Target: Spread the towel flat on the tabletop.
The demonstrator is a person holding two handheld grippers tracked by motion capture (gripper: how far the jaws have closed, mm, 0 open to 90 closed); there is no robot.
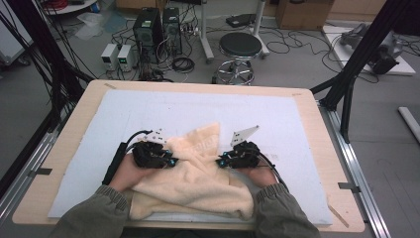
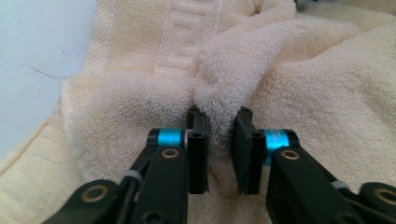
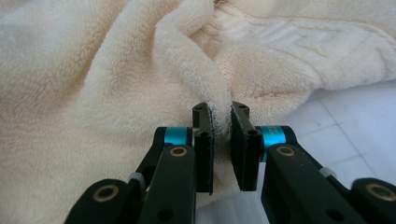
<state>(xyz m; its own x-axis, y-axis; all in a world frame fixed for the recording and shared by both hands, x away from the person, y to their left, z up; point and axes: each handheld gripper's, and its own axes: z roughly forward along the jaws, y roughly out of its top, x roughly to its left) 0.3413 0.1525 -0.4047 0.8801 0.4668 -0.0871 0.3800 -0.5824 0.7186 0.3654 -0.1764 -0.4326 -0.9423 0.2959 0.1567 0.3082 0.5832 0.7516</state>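
Observation:
A cream terry towel (image 1: 198, 168) lies crumpled on the white mat, near the table's front edge. My left gripper (image 1: 168, 161) sits at the towel's left side, and in the left gripper view its jaws (image 2: 220, 140) pinch a raised fold of the towel (image 2: 219, 84). My right gripper (image 1: 224, 161) is at the towel's right side. In the right gripper view it (image 3: 222, 137) is shut on a ridge of the towel (image 3: 196, 60). Both grippers point inward toward each other.
The white mat (image 1: 148, 106) covers most of the wooden table (image 1: 79, 119). Beyond the far edge stand a black stool (image 1: 240, 47), computer towers (image 1: 148, 29) and loose cables on the floor. Black frame posts (image 1: 364, 47) rise at the right.

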